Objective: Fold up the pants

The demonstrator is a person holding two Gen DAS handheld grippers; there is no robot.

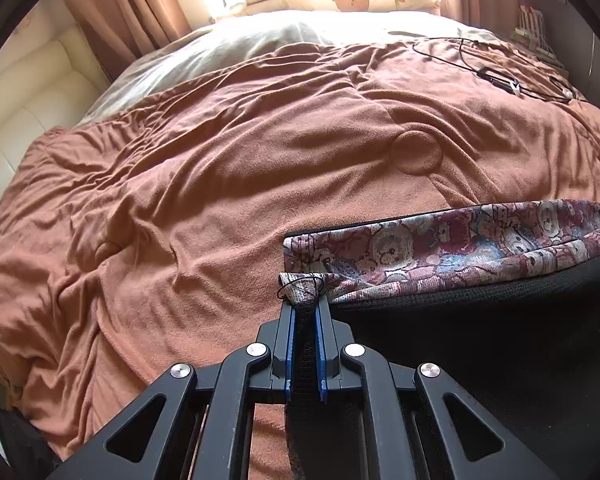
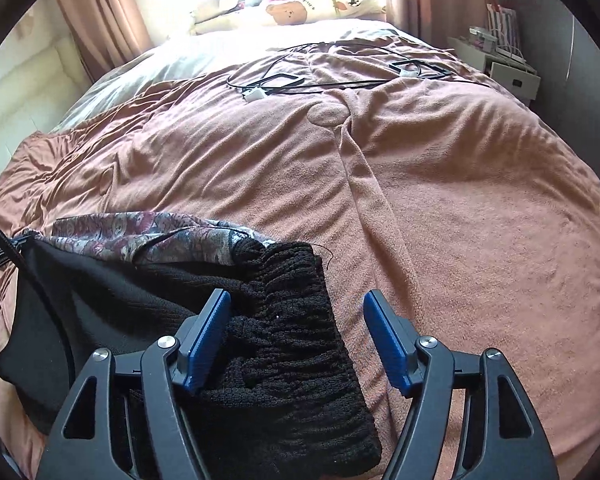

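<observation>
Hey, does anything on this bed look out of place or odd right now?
Yes. Loose black cables with small white plugs lie tangled on the brown fleece blanket at the far end, stray clutter on the folding surface. The black knit pants also show their patterned lining, apparently turned out.

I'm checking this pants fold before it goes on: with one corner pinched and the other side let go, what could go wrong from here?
1. The left hand-held gripper pinches only a corner of the black knit pants with patterned bear lining; that small bite could slip.
2. The right hand-held gripper is open over the bunched waistband, so the fold may sag unevenly.
3. Thin black cables lie further up the rumpled brown blanket; sliding the pants there could snag them.
</observation>
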